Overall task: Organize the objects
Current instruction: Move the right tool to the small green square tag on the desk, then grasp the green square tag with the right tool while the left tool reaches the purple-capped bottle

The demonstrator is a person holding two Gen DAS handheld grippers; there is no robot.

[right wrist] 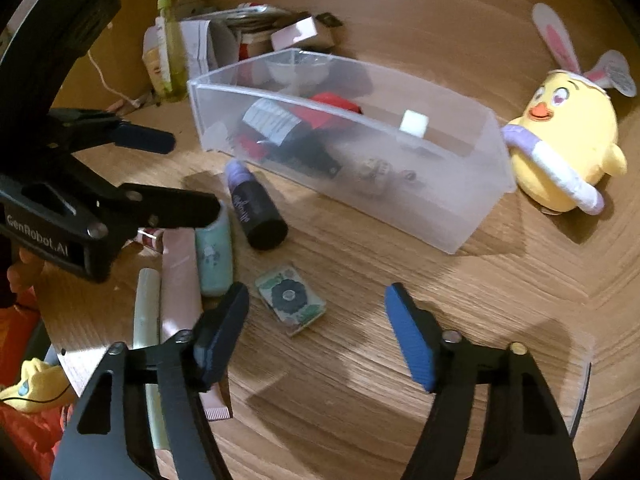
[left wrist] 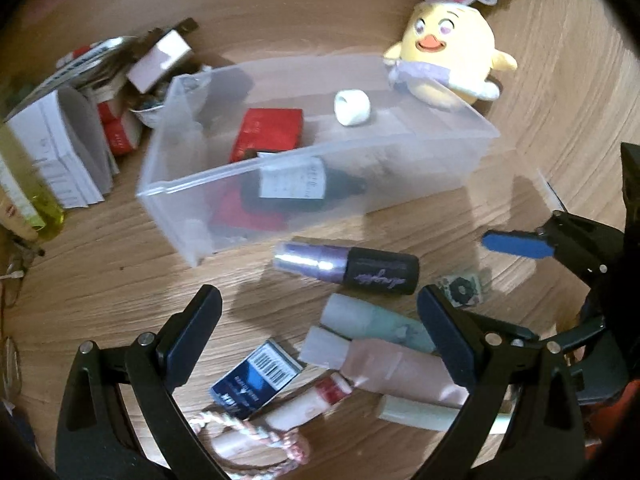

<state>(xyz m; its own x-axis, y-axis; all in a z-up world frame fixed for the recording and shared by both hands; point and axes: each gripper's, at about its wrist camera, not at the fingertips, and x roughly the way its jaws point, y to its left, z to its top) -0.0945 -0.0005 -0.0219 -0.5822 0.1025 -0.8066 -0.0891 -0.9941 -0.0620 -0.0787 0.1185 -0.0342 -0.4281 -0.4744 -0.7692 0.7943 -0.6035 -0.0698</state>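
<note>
A: Clutter just in front of the clear bin [left wrist: 320, 184], not yet sorted: purple spray bottle [left wrist: 348, 266], mint tube [left wrist: 376, 324], pink tube [left wrist: 400, 368], all lying flat on the table [left wrist: 120, 248], side by side.

B: Left gripper [left wrist: 320, 332] spread wide above those tubes, clamping nothing. Right gripper [right wrist: 316, 332] likewise apart and empty, poised over the floral packet [right wrist: 290, 300].

A: Risks from here?

B: Crowding, mostly. Could pinch two tubes at once, given such tight packing. Could also nudge the round bottle and send it rolling along the wood.

A: And the packet?

B: Thin, flat against the tabletop; likely to slip off the pads or just get pushed aside. Worth minding the two tools as well, working close together here and easy to bump.
</note>
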